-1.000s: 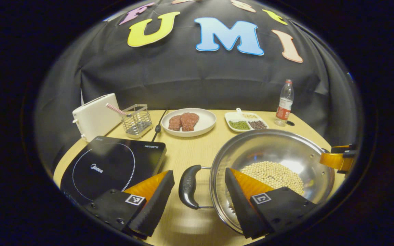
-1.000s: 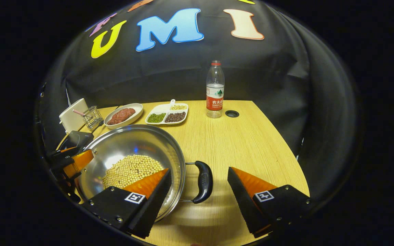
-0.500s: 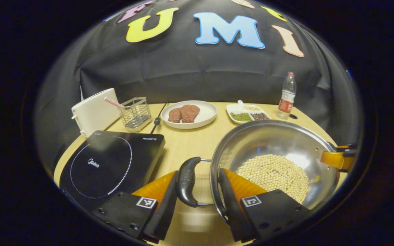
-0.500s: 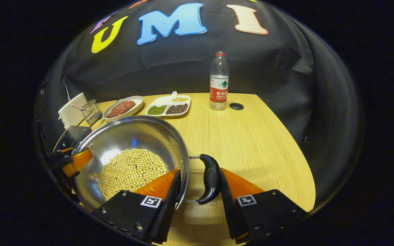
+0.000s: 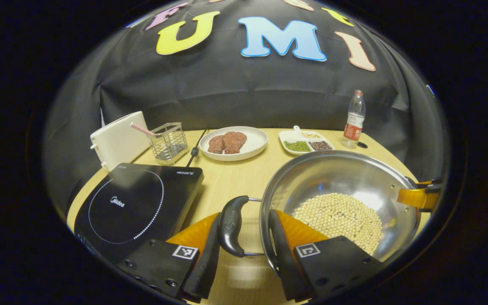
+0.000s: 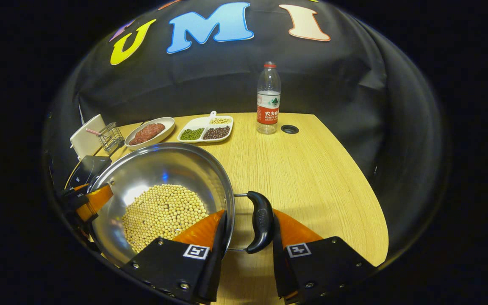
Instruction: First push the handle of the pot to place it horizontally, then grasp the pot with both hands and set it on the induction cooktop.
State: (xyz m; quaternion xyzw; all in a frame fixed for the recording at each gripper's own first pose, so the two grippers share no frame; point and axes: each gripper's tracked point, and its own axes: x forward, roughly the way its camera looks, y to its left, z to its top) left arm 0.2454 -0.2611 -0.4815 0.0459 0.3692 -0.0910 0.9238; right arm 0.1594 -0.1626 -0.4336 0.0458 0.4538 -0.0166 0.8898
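On the far left of the left gripper view sits a white toaster (image 5: 117, 137), w/ a wire basket (image 5: 169, 142) just beside it holding a checked stick. Below them lies the black induction cooktop (image 5: 136, 205), flat on the wooden table (image 5: 231, 178), nothing on its glass. Behind, mid-table, a white plate (image 5: 250, 146) carries two pieces of raw meat (image 5: 227, 142); next right is a divided dish (image 5: 307, 142) w/ green, dark & pale beans, then a water bottle (image 5: 354, 120) w/ a red label at the back right.

Steel pot (image 5: 337, 182) stands right of the cooktop, apart from it, w/ soybeans (image 5: 339, 218) heaped in the bottom. Its black left handle (image 5: 230, 226) sticks out sideways toward the cooktop. Left gripper (image 5: 240, 241) straddles this side: one finger against the handle's outer face, the other inside the pot's rim, so the claw pinches handle & pot wall together. At the pot's far rim the other gripper's orange finger shows.

Right gripper view, left to right: toaster, basket & cooktop corner (image 6: 87, 169) at the edge, the pot (image 6: 163, 169) w/ soybeans (image 6: 163, 214), then its black right handle (image 6: 262, 220) lying level. Right gripper (image 6: 246, 237) clamps likewise, one finger inside the rim, one pressed on the handle's outside. Bare table (image 6: 311, 169) runs off right; the bottle (image 6: 268, 99) stands at the back by a round cable hole (image 6: 289, 129).
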